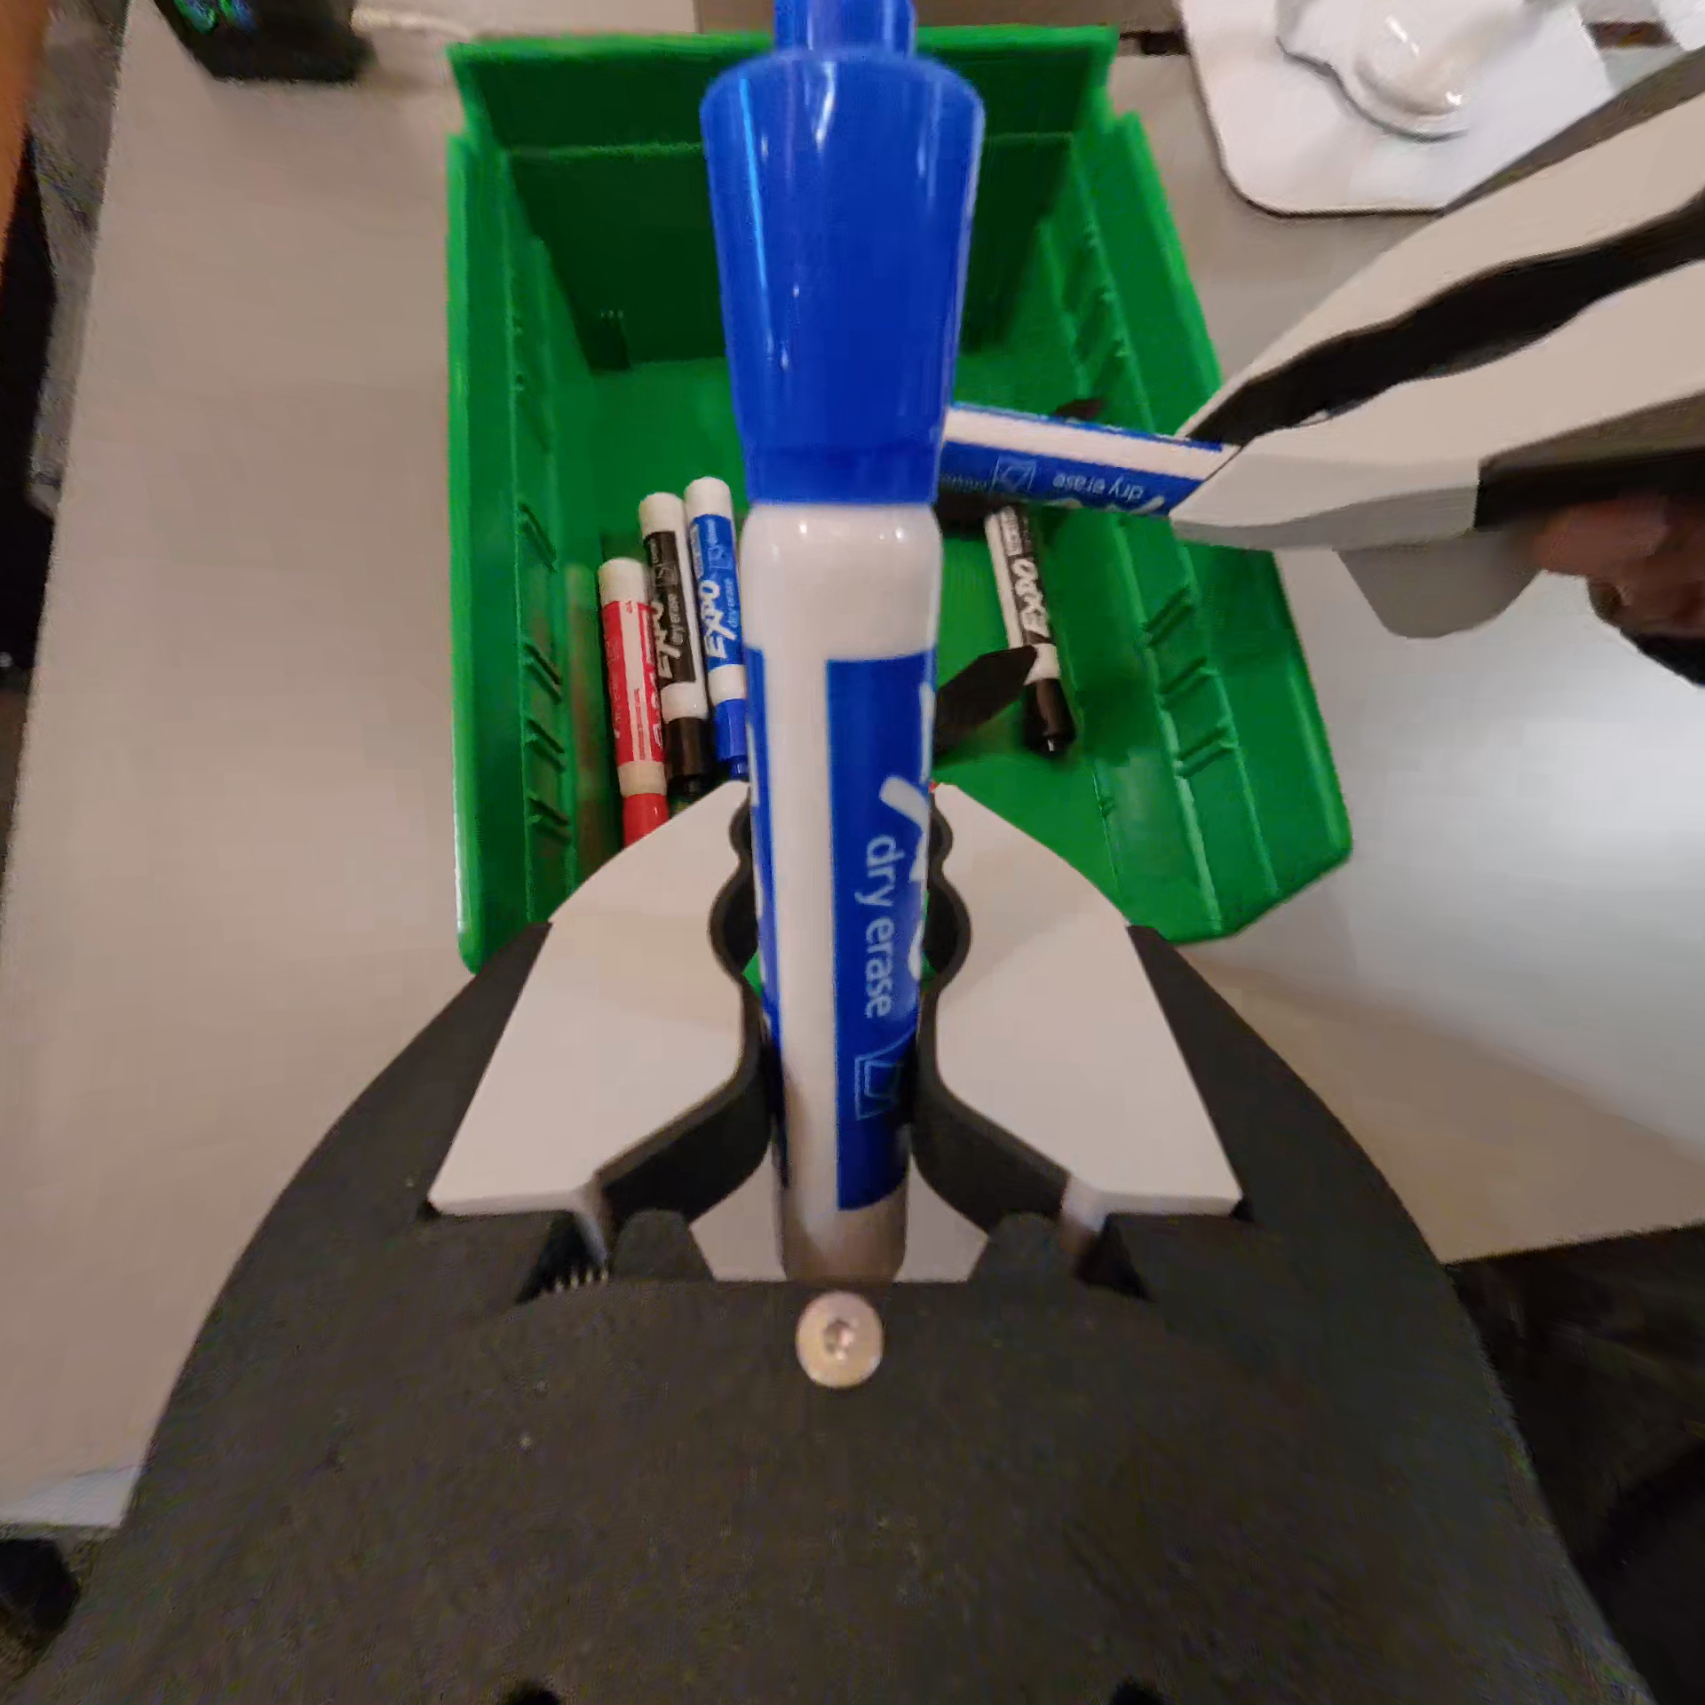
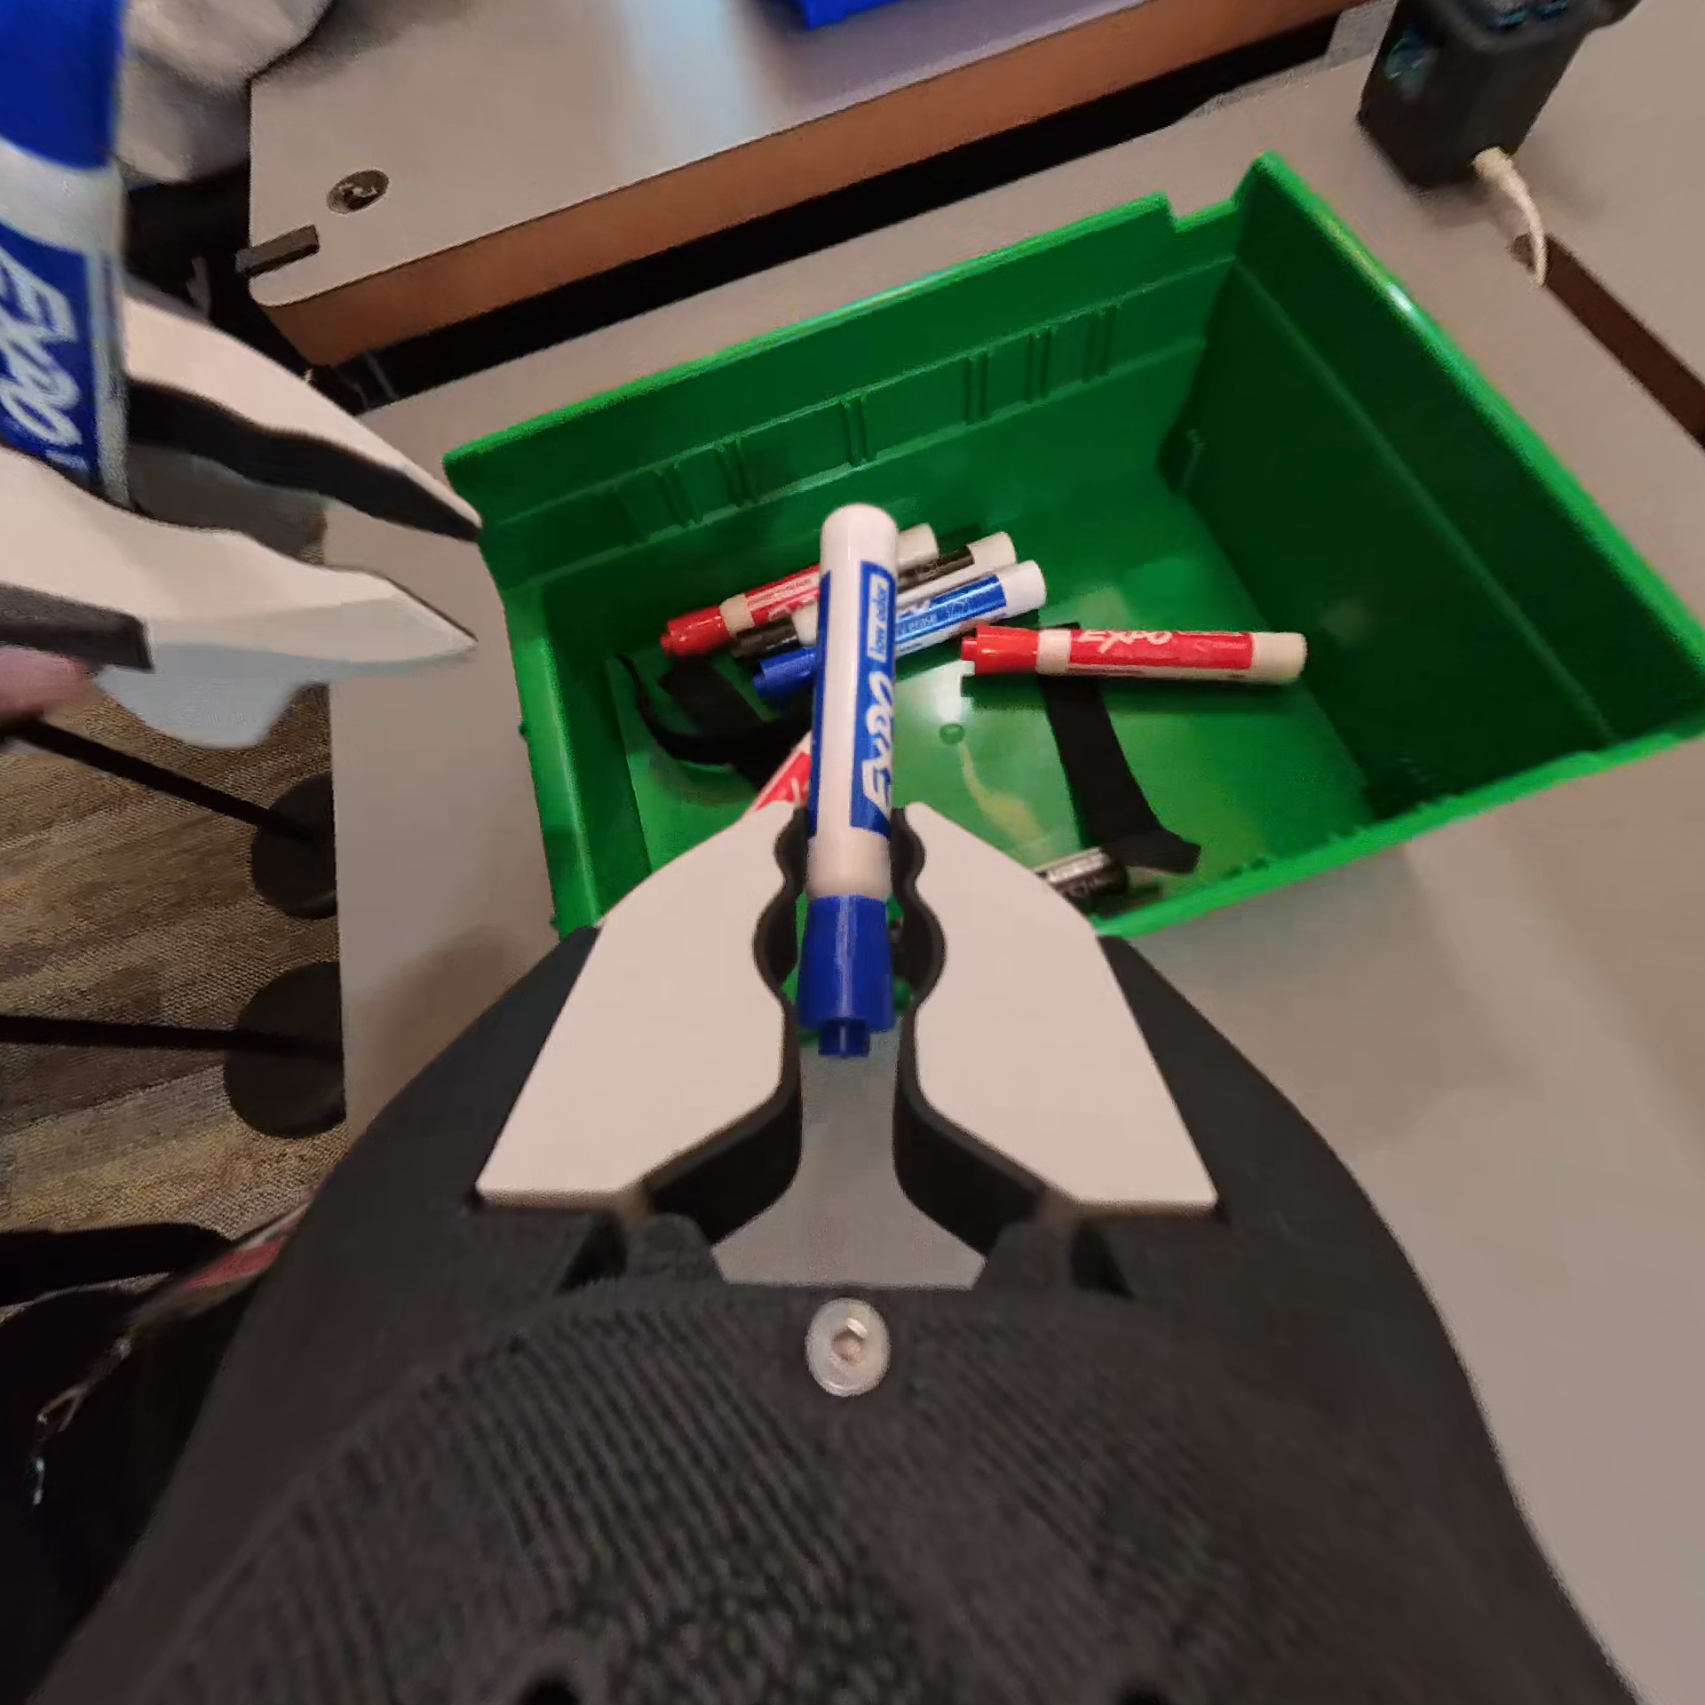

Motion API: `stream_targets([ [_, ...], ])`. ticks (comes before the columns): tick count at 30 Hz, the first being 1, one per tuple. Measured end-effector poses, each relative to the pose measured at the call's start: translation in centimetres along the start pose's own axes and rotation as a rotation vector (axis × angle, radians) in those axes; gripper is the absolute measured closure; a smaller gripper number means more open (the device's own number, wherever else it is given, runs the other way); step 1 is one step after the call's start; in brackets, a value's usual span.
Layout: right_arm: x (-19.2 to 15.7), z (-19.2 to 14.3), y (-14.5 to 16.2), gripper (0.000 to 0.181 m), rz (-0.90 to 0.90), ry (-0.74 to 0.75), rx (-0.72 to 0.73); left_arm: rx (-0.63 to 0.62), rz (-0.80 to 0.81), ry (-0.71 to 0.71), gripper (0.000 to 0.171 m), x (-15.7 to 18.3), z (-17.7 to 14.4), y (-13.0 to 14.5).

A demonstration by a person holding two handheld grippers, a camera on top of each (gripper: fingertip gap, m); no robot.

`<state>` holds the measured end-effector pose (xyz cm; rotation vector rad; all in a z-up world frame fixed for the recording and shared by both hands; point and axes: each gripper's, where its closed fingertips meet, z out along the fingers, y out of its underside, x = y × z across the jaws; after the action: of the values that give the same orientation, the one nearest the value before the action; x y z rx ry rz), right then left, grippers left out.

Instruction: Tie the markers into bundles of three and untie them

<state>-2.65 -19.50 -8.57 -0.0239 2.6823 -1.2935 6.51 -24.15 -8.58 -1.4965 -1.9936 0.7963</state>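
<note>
Two blue dry-erase markers are in your grip: your left gripper (image 1: 844,812) is clamped on a capped blue marker (image 1: 840,646) lying along its fingers, cap forward. Your right gripper (image 2: 849,821) pinches an uncapped blue marker (image 2: 853,720), tip toward the camera, above the green bin (image 2: 1439,517) on the grey table (image 2: 1384,1107). Red, black and blue markers (image 2: 1144,653) lie loose inside the bin.

One green bin (image 2: 923,397), two held blue markers (image 1: 844,277) (image 2: 853,701), at least five loose markers (image 2: 1153,653).
</note>
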Motion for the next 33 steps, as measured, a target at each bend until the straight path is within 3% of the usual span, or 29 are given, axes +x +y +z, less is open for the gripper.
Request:
stream_targets([
  [3, -0.3, 1.3, 0.4, 0.163, 0.014, 0.019, -0.054, -0.035, -0.042, -0.021, 0.137, -0.7, 2.2, 1.1],
  [5, -0.8, 0.6, 0.7, 0.152, 0.003, 0.023, -0.037, -0.044, -0.049, -0.002, 0.137, -0.3, 3.2, 1.4],
  [12, -4.6, -6.7, 6.8, 0.145, -0.011, -0.026, 0.034, -0.047, -0.019, -0.081, 0.135, -0.7, 4.9, 1.1],
  [14, -5.6, -8.6, 9.4, 0.145, -0.004, -0.032, 0.034, -0.073, -0.03, -0.154, 0.102, -1.6, 5.4, 1.3],
  [16, -6.2, -10.0, 12.0, 0.146, 0.009, -0.025, 0.021, -0.102, -0.025, -0.183, 0.09, -1.8, 5.6, 1.6],
  [23, -7.2, -13.7, 17.0, 0.149, 0.07, 0.022, 0.04, -0.033, 0.066, -0.246, 0.083, 0.6, 3.5, 0.7],
  [29, -11.7, -15.0, 21.0, 0.15, 0.177, -0.086, 0.086, 0.114, 0.086, -0.233, 0.085, 3.6, 1.6, 0.0],
  [33, -14.8, -15.6, 23.4, 0.15, 0.196, -0.103, 0.075, 0.202, 0.072, -0.181, 0.091, 6.5, -0.1, 1.3],
])
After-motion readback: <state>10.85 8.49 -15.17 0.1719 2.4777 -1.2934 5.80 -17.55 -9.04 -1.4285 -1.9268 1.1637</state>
